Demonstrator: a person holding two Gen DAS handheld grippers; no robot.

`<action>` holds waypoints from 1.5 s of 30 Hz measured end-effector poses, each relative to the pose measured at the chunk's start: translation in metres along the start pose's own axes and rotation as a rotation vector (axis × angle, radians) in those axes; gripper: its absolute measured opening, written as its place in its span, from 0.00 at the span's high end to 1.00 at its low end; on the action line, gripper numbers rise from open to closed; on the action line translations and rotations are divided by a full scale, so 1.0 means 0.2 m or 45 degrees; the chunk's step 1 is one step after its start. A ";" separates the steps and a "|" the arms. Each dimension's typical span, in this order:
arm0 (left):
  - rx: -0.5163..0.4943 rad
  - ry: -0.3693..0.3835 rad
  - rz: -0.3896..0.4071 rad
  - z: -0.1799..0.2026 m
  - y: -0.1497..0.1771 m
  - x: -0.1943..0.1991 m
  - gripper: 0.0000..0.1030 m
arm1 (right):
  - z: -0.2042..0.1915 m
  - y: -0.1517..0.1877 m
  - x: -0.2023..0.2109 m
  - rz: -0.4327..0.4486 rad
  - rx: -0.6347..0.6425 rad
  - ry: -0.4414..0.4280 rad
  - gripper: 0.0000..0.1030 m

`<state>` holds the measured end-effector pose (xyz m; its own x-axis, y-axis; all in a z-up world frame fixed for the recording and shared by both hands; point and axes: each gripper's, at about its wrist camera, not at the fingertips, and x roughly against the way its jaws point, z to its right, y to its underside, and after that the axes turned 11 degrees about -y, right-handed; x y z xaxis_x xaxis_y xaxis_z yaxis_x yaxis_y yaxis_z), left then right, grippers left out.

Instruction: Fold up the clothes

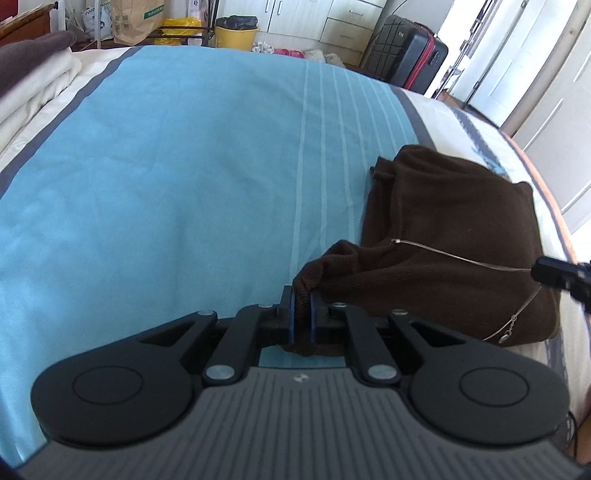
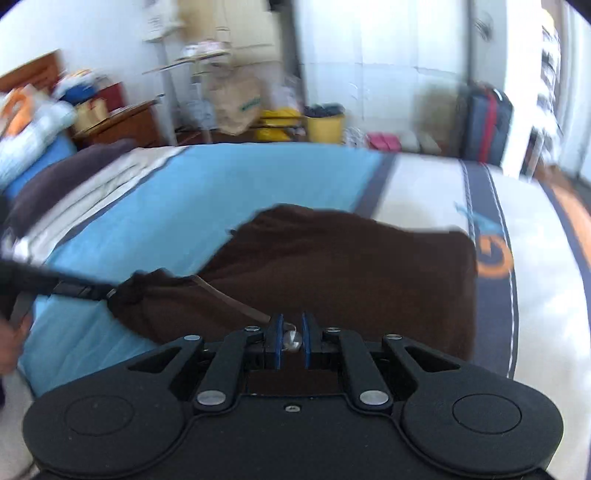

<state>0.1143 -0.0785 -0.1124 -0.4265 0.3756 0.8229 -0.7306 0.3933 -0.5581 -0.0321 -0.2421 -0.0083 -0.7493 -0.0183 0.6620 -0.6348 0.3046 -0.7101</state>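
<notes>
One brown garment point(image 1: 454, 236) on the bed point(image 1: 166, 155), lying on the right part of the blue sheet and over onto the white border. My left hand-held gripper point(image 1: 302, 295) is clamped on a bunched corner of it, pads nearly together. One thin chain point(image 1: 461, 258) runs across the cloth. My right hand-held gripper point(image 2: 290, 328) is narrow, pinching the chain's metal end. One yellow bin point(image 1: 236, 35), one dark suitcase point(image 1: 406, 55) behind the bed
</notes>
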 end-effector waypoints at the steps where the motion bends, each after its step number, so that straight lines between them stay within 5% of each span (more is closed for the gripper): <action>1: 0.001 -0.003 0.001 0.00 0.00 0.00 0.93 | 0.04 -0.01 -0.01 0.008 -0.035 0.025 0.87; 6: 0.037 -0.010 0.005 -0.04 0.00 0.02 0.92 | 0.13 -0.01 0.01 0.020 -0.118 0.094 0.84; 11: 0.049 0.062 0.056 -0.03 -0.01 0.06 0.92 | 0.14 0.01 0.01 -0.014 -0.224 -0.093 0.57; 16: 0.027 0.058 0.059 -0.01 -0.02 0.05 0.91 | 0.12 0.06 -0.07 -0.078 -0.296 -0.245 0.56; 22: -0.048 -0.060 -0.008 0.02 0.00 0.00 0.82 | 0.00 0.08 -0.12 -0.092 -0.145 -0.205 0.52; 24: -0.096 -0.129 -0.023 0.03 0.00 -0.01 0.73 | -0.06 0.09 -0.14 -0.124 -0.019 -0.187 0.52; 28: -0.143 -0.220 -0.002 0.03 0.01 0.01 0.73 | -0.22 0.13 -0.16 -0.172 0.322 -0.080 0.52; 30: -0.153 -0.282 0.000 0.02 0.01 0.01 0.73 | -0.22 0.10 -0.13 -0.177 0.353 -0.013 0.52; 34: -0.051 -0.235 0.061 -0.04 -0.01 0.08 0.72 | -0.03 0.01 0.03 -0.072 0.125 0.045 0.32; 38: 0.126 0.088 0.102 -0.10 -0.02 0.15 0.67 | 0.35 0.01 0.14 -0.045 -0.393 0.052 0.28; 41: 0.253 0.291 0.033 -0.14 -0.02 0.12 0.62 | 0.61 0.16 0.15 -0.040 -0.838 -0.108 0.27; 45: 0.216 0.311 -0.019 -0.10 -0.01 0.08 0.62 | 0.70 0.32 0.03 -0.125 -1.115 -0.265 0.27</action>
<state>0.1191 -0.0574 -0.1011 -0.2893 0.5697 0.7692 -0.8232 0.2620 -0.5036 -0.1023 -0.3560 -0.0833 -0.7724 -0.2282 0.5928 -0.3904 0.9067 -0.1597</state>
